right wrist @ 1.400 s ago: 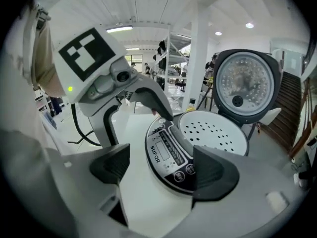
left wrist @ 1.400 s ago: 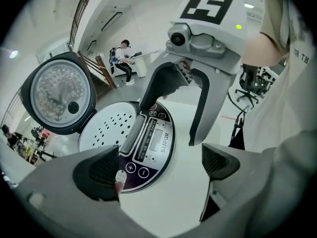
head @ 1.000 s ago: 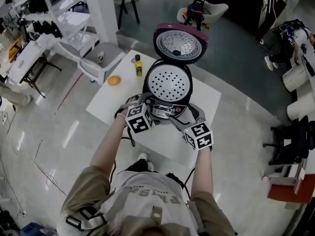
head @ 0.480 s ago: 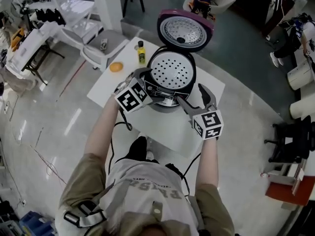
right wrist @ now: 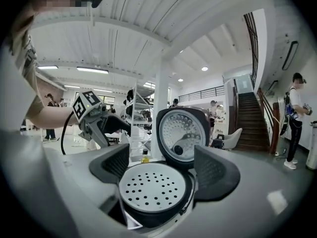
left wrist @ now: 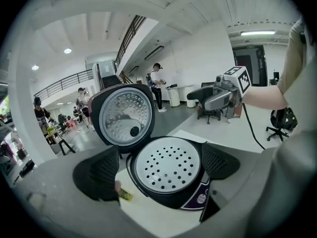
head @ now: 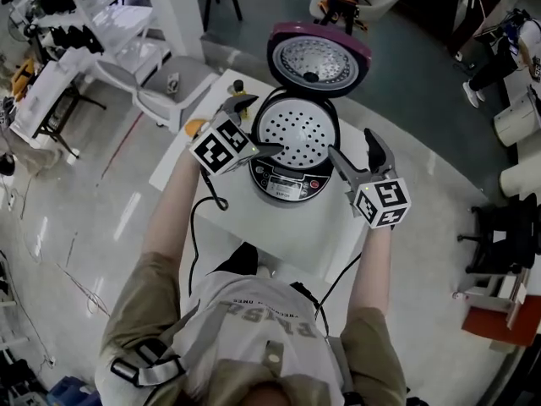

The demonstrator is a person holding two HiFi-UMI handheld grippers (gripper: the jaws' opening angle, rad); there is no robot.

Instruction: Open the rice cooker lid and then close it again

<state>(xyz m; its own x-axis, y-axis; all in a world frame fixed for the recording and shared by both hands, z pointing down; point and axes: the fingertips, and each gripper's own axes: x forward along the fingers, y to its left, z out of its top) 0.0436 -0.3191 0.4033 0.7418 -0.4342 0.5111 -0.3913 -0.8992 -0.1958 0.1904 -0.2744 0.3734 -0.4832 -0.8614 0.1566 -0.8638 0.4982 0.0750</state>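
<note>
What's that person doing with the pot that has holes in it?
A person holds a grabbing tool in each hand beside a rice cooker on a white table. Its lid is open and tipped back, so the white tray with holes shows. The left tool and right tool are both open and hold nothing, one on each side. The lid is not yet closed.

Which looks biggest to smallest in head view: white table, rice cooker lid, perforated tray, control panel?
1. White table
2. Rice cooker lid and perforated tray: roughly alike, not ranked
3. Control panel: smallest
</note>
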